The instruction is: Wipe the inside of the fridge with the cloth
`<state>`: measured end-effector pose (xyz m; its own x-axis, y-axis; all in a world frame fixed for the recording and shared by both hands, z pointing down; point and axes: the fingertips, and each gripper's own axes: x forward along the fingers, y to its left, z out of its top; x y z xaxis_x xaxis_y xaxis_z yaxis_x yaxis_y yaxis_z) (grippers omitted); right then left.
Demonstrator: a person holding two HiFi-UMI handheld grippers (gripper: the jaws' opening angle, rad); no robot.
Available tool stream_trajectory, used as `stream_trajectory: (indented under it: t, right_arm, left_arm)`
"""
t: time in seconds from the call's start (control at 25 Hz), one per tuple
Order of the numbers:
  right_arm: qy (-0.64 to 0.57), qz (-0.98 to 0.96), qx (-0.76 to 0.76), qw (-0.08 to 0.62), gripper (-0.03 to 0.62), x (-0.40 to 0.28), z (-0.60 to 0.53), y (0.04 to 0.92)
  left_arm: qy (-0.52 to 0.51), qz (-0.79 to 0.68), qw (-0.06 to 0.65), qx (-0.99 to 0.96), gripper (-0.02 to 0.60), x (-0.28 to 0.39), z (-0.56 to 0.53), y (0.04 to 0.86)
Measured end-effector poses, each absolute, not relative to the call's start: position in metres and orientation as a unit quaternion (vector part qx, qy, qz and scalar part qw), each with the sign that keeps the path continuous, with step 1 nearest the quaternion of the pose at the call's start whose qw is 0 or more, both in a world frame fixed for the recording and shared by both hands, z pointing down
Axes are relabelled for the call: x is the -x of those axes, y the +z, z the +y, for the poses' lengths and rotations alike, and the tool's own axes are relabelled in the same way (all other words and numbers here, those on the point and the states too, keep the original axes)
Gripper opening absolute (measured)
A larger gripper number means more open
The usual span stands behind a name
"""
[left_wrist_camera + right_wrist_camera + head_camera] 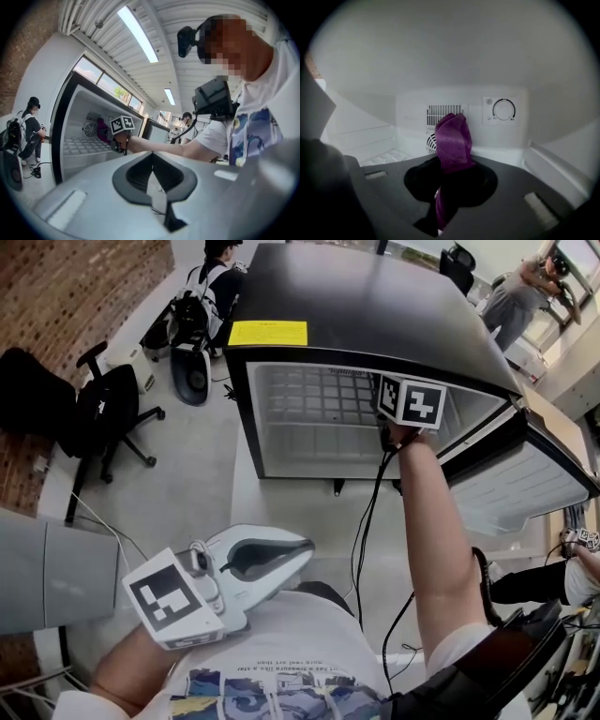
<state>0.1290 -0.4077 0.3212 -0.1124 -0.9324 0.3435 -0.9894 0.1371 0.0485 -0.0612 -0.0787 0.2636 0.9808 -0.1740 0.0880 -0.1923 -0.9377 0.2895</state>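
Reaching into fridge | right gripper pinching cloth, seemingly short of back wall | left gripper pressed together, empty | wiping likely all left

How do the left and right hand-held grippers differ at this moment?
The right hand-held gripper is clamped on the purple cloth; the left hand-held gripper is shut on nothing. The right one reaches inside the fridge, facing its back wall; the left one is held outside, near the person's torso. Both carry a marker cube.
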Motion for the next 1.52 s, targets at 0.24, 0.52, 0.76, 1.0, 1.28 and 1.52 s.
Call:
stream_trajectory:
  t: [0.24, 0.52, 0.76, 1.0, 1.28, 1.52]
  right_arm:
    - [0.117, -0.762, -0.625, 0.127, 0.052, -0.092, -0.412, 0.323]
    - [0.131, -0.782, -0.598, 0.119, 0.052, -0.045, -0.417, 0.326]
    - [0.138, -0.800, -0.573, 0.109, 0.052, 0.002, -0.420, 0.324]
    - [0.170, -0.816, -0.547, 0.072, 0.052, 0.036, -0.418, 0.322]
    - [0.228, -0.823, -0.520, 0.002, 0.052, 0.057, -0.409, 0.313]
    - [0.233, -0.817, -0.527, -0.029, 0.052, 0.037, -0.394, 0.300]
  left_arm:
    - [0.022, -0.103, 0.158, -0.982, 0.008, 0.077, -0.074, 0.260]
    - [0.025, -0.132, 0.162, -0.978, 0.008, 0.104, -0.072, 0.263]
    - [0.019, -0.152, 0.169, -0.974, 0.008, 0.130, -0.067, 0.262]
    - [0.019, -0.170, 0.169, -0.971, 0.008, 0.149, -0.058, 0.265]
    - [0.024, -0.178, 0.173, -0.968, 0.008, 0.167, -0.048, 0.267]
    - [0.043, -0.164, 0.164, -0.972, 0.008, 0.167, -0.043, 0.276]
